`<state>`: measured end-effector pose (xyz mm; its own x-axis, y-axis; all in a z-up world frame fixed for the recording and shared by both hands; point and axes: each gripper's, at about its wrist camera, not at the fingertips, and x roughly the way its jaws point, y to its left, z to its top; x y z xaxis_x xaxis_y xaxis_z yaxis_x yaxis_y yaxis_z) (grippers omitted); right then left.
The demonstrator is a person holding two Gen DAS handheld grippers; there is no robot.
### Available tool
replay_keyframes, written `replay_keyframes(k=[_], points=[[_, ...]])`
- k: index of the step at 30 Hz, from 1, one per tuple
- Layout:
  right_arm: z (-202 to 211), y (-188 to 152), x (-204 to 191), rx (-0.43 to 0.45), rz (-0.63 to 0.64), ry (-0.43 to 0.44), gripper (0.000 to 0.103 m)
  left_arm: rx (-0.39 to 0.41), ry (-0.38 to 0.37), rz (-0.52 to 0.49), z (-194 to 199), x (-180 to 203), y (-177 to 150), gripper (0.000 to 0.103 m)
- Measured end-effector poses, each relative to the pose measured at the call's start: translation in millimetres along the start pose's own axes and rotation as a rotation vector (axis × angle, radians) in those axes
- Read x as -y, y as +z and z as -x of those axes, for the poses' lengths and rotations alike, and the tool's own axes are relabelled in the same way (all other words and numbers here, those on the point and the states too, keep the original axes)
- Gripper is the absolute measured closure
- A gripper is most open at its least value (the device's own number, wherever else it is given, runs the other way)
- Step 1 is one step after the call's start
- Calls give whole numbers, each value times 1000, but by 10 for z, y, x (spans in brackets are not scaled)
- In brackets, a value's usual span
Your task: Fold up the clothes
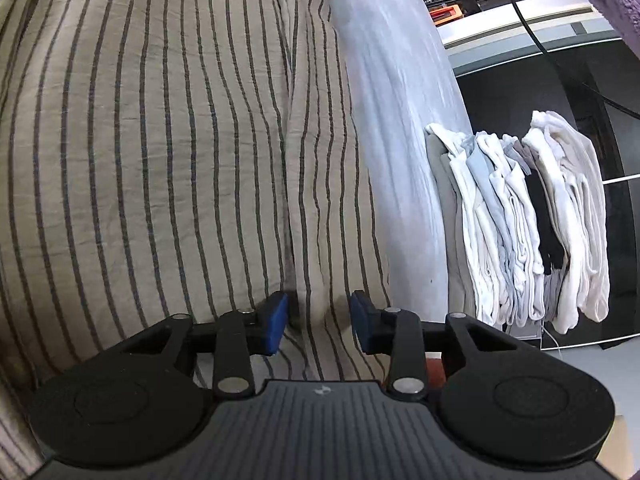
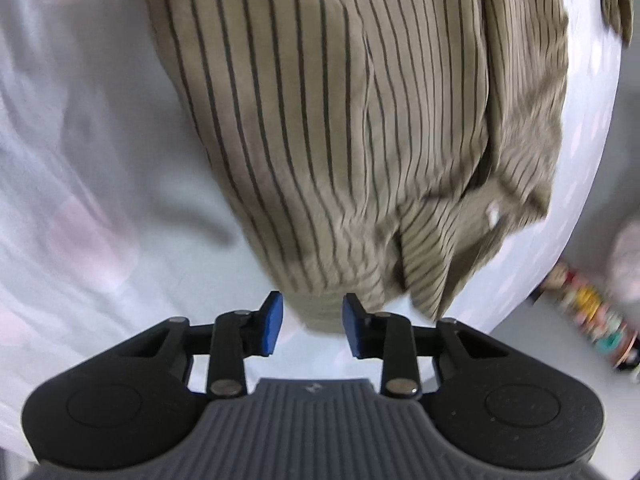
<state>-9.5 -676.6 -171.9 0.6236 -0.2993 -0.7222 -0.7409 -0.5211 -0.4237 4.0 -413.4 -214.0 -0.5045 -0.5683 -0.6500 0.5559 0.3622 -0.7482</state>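
We have both the left tool (image 1: 319,324) and right tool (image 2: 309,326) released above the striped shirt (image 2: 360,120), spread rumpled on the bed (image 2: 80,160); folding remains, beside a stack of folded clothes (image 1: 520,220).

A pale grey-white sheet-covered surface (image 1: 400,120) carries the clothes. In the left wrist view it shows as a curving band right of centre, and a tan shirt with dark stripes (image 1: 160,140) lies spread on it across the left and middle of the frame. In the right wrist view, which is blurred, the same surface (image 2: 100,160) fills the left side and the lower centre, and the striped shirt (image 2: 340,120) lies rumpled on it from top centre down to lower middle.
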Motion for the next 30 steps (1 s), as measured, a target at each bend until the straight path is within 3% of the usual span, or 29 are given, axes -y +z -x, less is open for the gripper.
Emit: replay_keyframes(k=[3,5,12,19,26,28,29,30], points=[[-105,-48,29,23,52,-16,68,-16,10,4,-46,-33,-19,93],[-225,-82,101,26,71,-9,68,-27,11,11,-63,-67,-30,97],[-662,-147,410,39,179,68,68,-57,6,-19,-109,-47,-53,98],[-942,-111,736,53,278,283,63,-77,-31,23,-132,-126,-2,98],[-1200,59,758,17,293,334,64,-81,-42,28,-98,-122,8,98],[-1196,80,781,3,265,348,76,-81,-41,29,-92,-108,12,98],[-1185,81,791,-5,253,352,88,-80,-40,27,-80,-100,11,98],[-1157,73,793,-7,245,343,94,-79,-39,24,-67,-92,11,99]])
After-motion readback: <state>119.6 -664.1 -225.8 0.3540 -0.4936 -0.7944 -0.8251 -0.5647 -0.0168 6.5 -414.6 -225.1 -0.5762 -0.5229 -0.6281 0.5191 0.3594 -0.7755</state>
